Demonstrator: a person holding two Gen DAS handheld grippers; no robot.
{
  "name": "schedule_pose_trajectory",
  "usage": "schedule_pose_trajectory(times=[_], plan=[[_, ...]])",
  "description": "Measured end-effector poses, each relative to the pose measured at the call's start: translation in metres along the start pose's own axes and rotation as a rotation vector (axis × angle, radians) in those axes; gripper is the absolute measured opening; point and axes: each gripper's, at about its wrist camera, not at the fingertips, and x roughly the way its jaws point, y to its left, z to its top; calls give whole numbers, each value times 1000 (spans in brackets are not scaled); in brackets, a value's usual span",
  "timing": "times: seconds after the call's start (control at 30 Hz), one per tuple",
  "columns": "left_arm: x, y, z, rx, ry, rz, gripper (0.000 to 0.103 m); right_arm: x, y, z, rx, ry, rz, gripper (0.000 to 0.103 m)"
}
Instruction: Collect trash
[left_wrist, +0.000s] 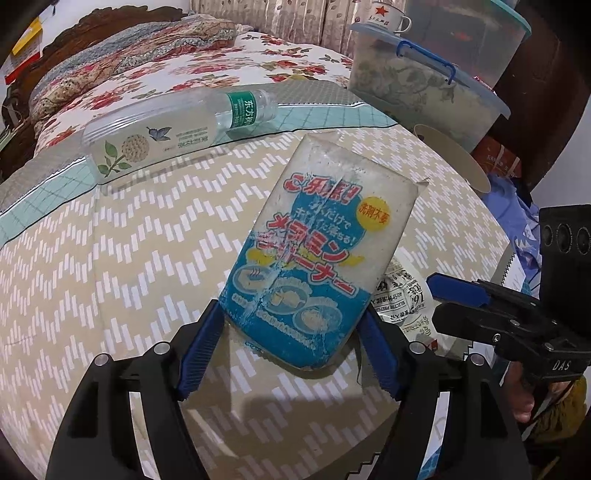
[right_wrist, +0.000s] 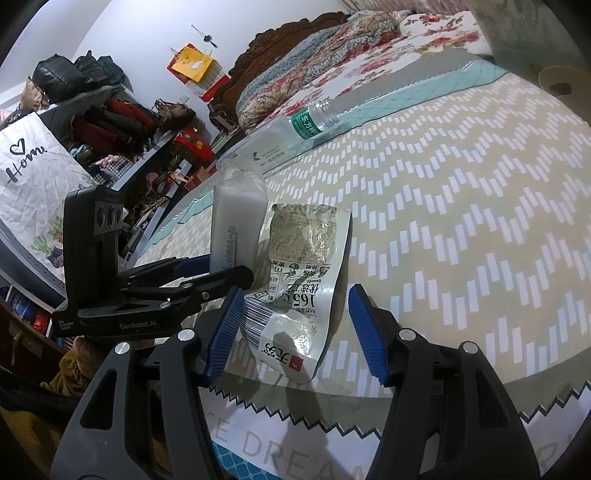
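Observation:
My left gripper (left_wrist: 293, 312) is shut on the lower end of a blue and white sponge pack (left_wrist: 314, 236), and both blue pads press its sides. The pack stands tilted above the patterned bedspread (left_wrist: 110, 277). In the right wrist view the pack (right_wrist: 238, 218) rises upright from the left gripper (right_wrist: 229, 269). My right gripper (right_wrist: 295, 291) is open. A crumpled white snack wrapper (right_wrist: 306, 266) lies on the bed between its fingers, clear of the right pad. From the left wrist view the right gripper (left_wrist: 443, 301) sits beside that wrapper (left_wrist: 402, 295). An empty capless plastic bottle (left_wrist: 177, 125) (right_wrist: 288, 136) lies farther back.
Clear storage boxes with blue lids (left_wrist: 424, 85) stand at the bed's far right, with a mug (left_wrist: 388, 18) on top and a round card disc (left_wrist: 454, 155) beside them. A folded floral quilt (left_wrist: 129, 55) lies at the headboard. Shelves of clothes (right_wrist: 122, 122) line the left. The bed's edge (right_wrist: 332, 402) is near me.

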Motion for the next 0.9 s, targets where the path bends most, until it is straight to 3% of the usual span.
schedule_pose_trajectory(times=[0.77,0.87,0.9], plan=[[-4,10,-1,-8,-10,-23,65,18,12,8,-45,12,-30,61],[-4,10,-1,-8,-10,-23,65,21,14,10,-50,18,-46,53],[-4,10,-1,-7,-11,-24,65,24,14,10,-48,28,-52,42]])
